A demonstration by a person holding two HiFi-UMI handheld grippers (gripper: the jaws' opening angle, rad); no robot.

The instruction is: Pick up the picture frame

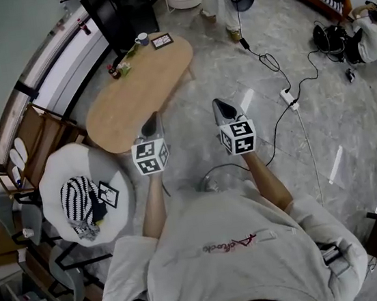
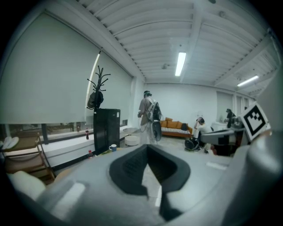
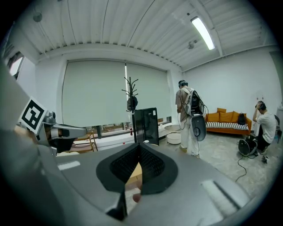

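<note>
Room: a pale-walled studio with a marbled grey floor (image 1: 336, 120) is holding a low oval wooden table (image 1: 135, 108), taken here as the reference point. Left of the table, a wooden chair (image 1: 38, 135) and a round white cushioned seat (image 1: 52, 172) are standing. The seat is carrying a striped cloth (image 1: 77, 195) and a small dark-edged square (image 1: 109, 194), which may be a second frame but is too small to tell. At the table's far left edge, small bottles (image 1: 118, 70) are standing, with a black cabinet (image 1: 118, 11) rising behind them. On the table's far end a mug (image 1: 141, 39) is sitting, and just right of it the picture frame (image 1: 162, 41) is lying flat and untouched. At the table's near edge the left gripper (image 1: 151, 125) is hovering, jaws pressed together on nothing. Just right of the table's near end the right gripper (image 1: 225, 112) is doing likewise, jaws together and empty. Step in hand, by judgement: the approach, with both grippers well apart from the frame. The next move is calling for a reach across the table to its far end, parted jaws, and a pinch on one raised edge, since a flat frame is offering little else. The mug is sitting close enough to be knocked. Right of the table, a black cable (image 1: 266, 60) and a power strip (image 1: 289, 99) are trailing over the floor. A standing person (image 1: 218, 1) is beyond the table's far end, and a seated person (image 1: 370, 36) is far to its right.
</note>
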